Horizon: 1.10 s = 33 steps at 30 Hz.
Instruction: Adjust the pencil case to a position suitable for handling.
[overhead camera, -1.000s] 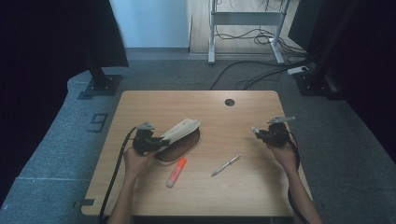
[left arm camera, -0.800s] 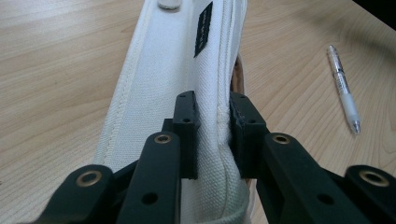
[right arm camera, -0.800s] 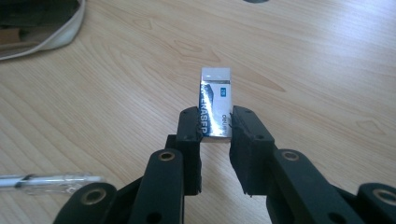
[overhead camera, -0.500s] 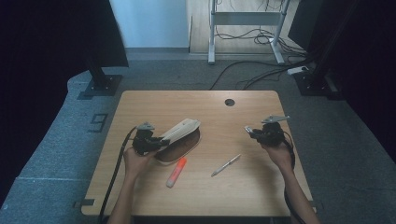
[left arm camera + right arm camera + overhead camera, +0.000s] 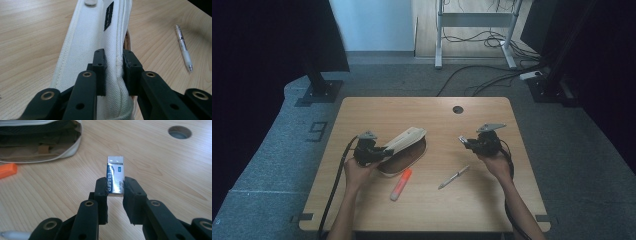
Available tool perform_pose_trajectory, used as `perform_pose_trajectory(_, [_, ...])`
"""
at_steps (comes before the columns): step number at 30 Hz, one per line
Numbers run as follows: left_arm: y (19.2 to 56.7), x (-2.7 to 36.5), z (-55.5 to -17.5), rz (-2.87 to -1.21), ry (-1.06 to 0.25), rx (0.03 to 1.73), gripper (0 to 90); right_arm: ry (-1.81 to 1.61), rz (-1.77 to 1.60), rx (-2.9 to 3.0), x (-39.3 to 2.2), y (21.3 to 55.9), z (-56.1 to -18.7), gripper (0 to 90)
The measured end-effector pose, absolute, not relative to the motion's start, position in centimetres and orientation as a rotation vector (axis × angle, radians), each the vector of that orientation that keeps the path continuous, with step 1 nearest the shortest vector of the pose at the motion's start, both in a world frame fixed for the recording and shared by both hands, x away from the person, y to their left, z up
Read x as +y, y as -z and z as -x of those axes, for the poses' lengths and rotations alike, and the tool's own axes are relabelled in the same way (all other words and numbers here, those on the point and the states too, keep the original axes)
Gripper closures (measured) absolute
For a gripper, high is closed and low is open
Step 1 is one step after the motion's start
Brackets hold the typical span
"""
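The left tool (image 5: pixel 113 66) is clamped on the flap of the white case (image 5: pixel 404 145), keeping its mouth open. The right tool (image 5: pixel 115 187) is clamped on an eraser (image 5: pixel 115 175), off to the right of the case. Carry the eraser over the mouth, go low, then let go. Keep the flap up.
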State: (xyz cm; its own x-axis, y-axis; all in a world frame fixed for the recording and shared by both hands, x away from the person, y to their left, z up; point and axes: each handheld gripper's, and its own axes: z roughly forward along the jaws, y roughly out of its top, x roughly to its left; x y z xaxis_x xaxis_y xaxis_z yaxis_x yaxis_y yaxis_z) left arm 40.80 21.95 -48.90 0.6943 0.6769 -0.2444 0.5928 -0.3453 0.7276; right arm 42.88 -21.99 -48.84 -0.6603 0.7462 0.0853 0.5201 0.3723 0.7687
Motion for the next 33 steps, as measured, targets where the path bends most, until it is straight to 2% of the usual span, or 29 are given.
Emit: perform_pose_trajectory(33, [48.9,22.0,-40.6,-2.034,-0.123,0.972,74.8,-1.177,-0.992,2.481,-13.8,49.8,-44.4,72.0])
